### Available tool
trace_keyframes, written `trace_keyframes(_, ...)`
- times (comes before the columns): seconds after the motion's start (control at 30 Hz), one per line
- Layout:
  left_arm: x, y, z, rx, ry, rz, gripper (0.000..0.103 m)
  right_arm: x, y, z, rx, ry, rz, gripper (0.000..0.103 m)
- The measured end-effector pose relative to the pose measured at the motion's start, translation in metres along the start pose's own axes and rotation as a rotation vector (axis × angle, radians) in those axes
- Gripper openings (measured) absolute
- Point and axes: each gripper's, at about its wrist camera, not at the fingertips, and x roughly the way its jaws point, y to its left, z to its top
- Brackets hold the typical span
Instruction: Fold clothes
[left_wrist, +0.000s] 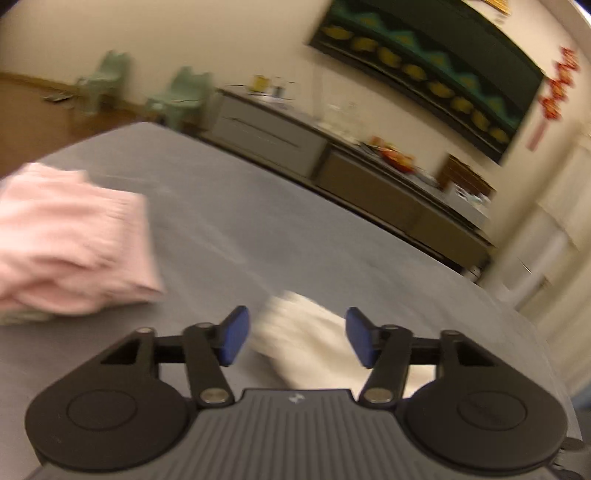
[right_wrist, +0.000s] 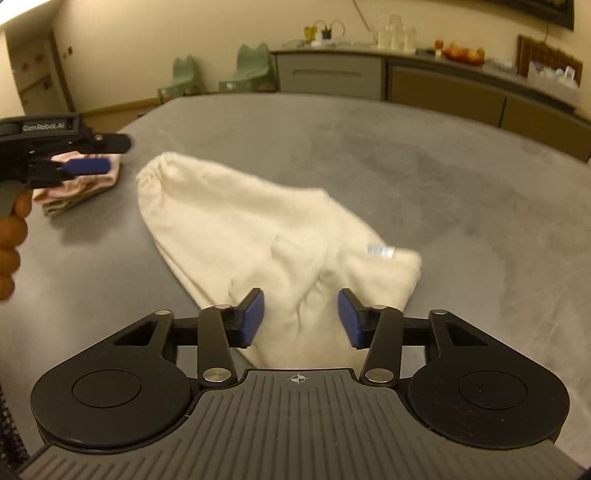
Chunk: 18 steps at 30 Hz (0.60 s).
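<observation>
Jaws of the left gripper (left_wrist: 293, 341) gape empty above the bed (left_wrist: 258, 221); a folded pink pile (left_wrist: 70, 240) lies left. The right gripper (right_wrist: 300, 318), jaws apart, hovers over cream trousers (right_wrist: 258, 236), doubled but loosely bunched, likely needing more folds.

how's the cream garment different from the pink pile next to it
The cream garment lies spread out in a single loose, rumpled layer; the pink pile is folded and stacked compactly. The cream garment covers far more of the grey surface than the pink pile. The cream one lies ahead of the right gripper; the pink sits left. Both rest on the same surface.
</observation>
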Motion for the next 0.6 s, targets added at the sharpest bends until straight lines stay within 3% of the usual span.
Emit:
trace_keyframes(0.2, -0.006, 0.049, 0.015, -0.184, 0.074, -0.065, 0.064, 0.0, 0.061, 0.021, -0.159, -0.11, 0.017, 0.085)
trace_keyframes(0.33, -0.005, 0.059, 0.034, -0.235, 0.061, -0.148, 0.071, 0.043, 0.14, 0.037, -0.427, -0.11, 0.04, 0.085)
trace_keyframes(0.43, 0.006, 0.061, 0.037, -0.228, 0.087, -0.18, 0.075, 0.082, 0.166, 0.05, -0.49, -0.087, 0.01, 0.084)
trace_keyframes(0.53, 0.024, 0.062, 0.034, -0.206, 0.131, -0.191, 0.079, 0.111, 0.172, 0.062, -0.483, -0.077, -0.028, 0.073)
trace_keyframes(0.57, 0.028, 0.062, 0.029, -0.191, 0.146, -0.19, 0.081, 0.118, 0.173, 0.066, -0.476, -0.076, -0.038, 0.055)
trace_keyframes(0.6, 0.032, 0.062, 0.024, -0.178, 0.16, -0.19, 0.081, 0.114, 0.165, 0.067, -0.445, -0.082, -0.03, 0.024)
